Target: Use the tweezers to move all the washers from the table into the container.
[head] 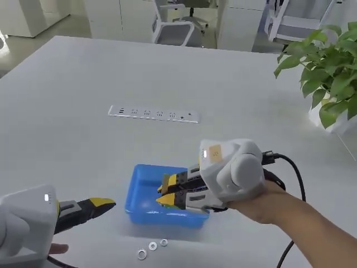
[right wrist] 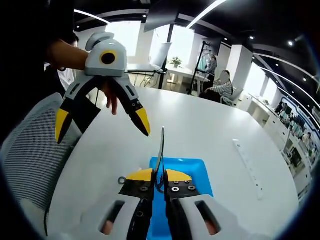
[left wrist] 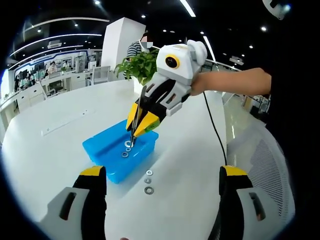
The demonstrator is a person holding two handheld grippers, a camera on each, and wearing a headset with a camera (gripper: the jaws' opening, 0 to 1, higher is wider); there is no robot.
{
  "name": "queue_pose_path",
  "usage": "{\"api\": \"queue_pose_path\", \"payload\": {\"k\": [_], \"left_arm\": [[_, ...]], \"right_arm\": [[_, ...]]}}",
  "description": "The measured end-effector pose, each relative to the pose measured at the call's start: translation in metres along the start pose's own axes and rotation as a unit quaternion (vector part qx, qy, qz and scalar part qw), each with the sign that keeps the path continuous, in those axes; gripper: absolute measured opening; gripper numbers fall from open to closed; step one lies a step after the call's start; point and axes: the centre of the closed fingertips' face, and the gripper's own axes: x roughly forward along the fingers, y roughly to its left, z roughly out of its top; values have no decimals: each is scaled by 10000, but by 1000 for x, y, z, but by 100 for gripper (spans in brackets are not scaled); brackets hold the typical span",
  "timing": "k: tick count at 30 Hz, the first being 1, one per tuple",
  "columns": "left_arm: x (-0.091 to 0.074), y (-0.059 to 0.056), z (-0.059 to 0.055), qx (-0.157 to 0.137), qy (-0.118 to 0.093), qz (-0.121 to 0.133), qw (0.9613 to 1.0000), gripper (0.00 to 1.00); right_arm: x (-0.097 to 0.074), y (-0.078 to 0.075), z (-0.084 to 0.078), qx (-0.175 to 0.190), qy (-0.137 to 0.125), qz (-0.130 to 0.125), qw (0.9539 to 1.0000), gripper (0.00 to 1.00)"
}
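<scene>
A blue container [head: 146, 177] sits on the white table. My right gripper [head: 165, 190] hangs over it, shut on thin metal tweezers [right wrist: 161, 147] that point down into the container [left wrist: 107, 150]. The tweezer tips [left wrist: 131, 143] are at a washer [left wrist: 128, 144] inside, and another washer [left wrist: 125, 154] lies beside it. Three washers [head: 153, 245] lie on the table in front of the container, seen as a short row [left wrist: 148, 181] in the left gripper view. My left gripper [head: 106, 205] is open and holds nothing, to the left of the container. A lone washer [right wrist: 121, 180] lies beside the container [right wrist: 192, 167].
A white power strip [head: 153, 113] lies flat further back on the table. A potted plant [head: 329, 72] stands at the far right edge. A cable [head: 295, 184] trails from the right gripper. Office chairs stand beyond the table's far side.
</scene>
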Motion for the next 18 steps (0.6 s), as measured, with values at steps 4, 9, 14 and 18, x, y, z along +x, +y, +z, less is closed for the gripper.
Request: {"api": "queue_pose_path", "payload": {"k": [4, 9, 14, 18], "left_arm": [[-1, 2, 3, -34, -62, 22, 10000, 99], [-1, 4, 3, -68, -64, 56, 9999, 99], [0, 8, -1, -60, 61, 78, 9999, 95], [2, 13, -2, -5, 130, 123, 9998, 90]], "right_arm": [[7, -6, -4, 28, -14, -2, 10000, 7], [13, -11, -8, 66, -29, 16, 10000, 7], [20, -13, -13, 114, -30, 78, 9999, 7], [26, -12, -17, 148, -14, 142, 9998, 7]]}}
